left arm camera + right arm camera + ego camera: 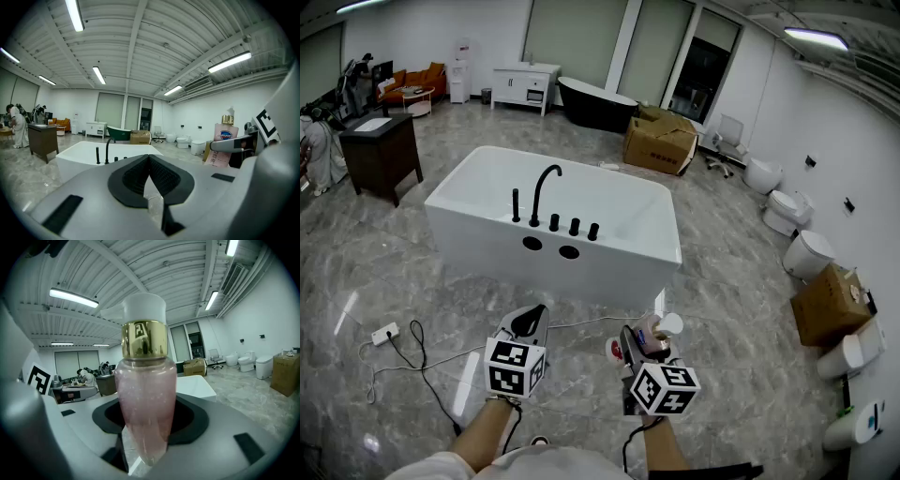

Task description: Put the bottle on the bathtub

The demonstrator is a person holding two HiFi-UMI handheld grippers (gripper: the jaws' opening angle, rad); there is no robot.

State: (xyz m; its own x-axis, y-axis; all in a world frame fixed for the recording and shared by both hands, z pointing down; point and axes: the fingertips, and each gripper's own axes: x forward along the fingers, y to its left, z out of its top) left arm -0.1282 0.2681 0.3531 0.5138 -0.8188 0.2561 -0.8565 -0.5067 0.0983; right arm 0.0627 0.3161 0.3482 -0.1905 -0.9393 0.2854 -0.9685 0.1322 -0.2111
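Observation:
A pink pump bottle (pixel 652 332) with a gold collar and white top stands upright in my right gripper (pixel 639 347), which is shut on it. It fills the middle of the right gripper view as the bottle (pixel 144 399), and the left gripper view catches its labelled side, bottle (pixel 224 143), at the right. My left gripper (pixel 531 322) is shut and holds nothing; its black pads (pixel 161 176) meet at the tip. The white bathtub (pixel 609 249) stands on the floor ahead of both grippers, apart from them, with a black faucet (pixel 542 192) on its near rim.
A power strip with a black cable (pixel 386 331) lies on the marble floor at the left. A dark cabinet (pixel 381 155) stands far left. Behind the tub are a cardboard box (pixel 660 141) and a dark tub (pixel 595 103). Toilets (pixel 807 253) and boxes line the right wall.

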